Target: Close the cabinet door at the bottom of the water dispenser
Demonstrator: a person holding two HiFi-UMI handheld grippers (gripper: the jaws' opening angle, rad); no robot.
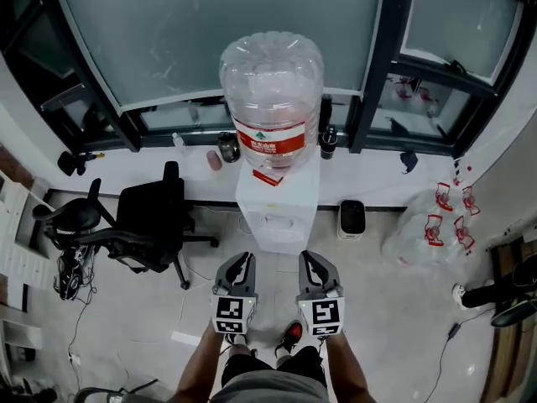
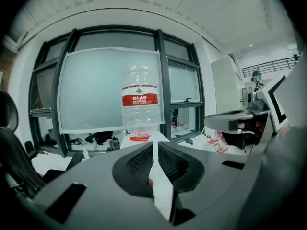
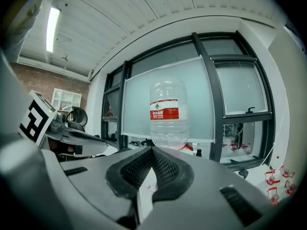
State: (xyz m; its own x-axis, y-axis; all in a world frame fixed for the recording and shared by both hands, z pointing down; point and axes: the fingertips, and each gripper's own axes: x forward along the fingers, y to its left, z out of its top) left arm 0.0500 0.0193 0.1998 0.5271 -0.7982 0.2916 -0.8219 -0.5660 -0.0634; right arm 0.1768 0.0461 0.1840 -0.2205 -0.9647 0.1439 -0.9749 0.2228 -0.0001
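Frosted window wall point(image 1: 210, 32) and pale floor point(image 1: 394, 309) frame a white water dispenser point(image 1: 277, 217) carrying a large clear bottle point(image 1: 271, 91) with a red label, a black office chair point(image 1: 151, 217) standing to its left. Left gripper point(image 1: 244, 259) and right gripper point(image 1: 309, 259) are held side by side just before the dispenser front, both aimed at it. Each pair of jaws is drawn together and holds nothing. The dispenser's bottom cabinet door lies below the visible front and cannot be made out.
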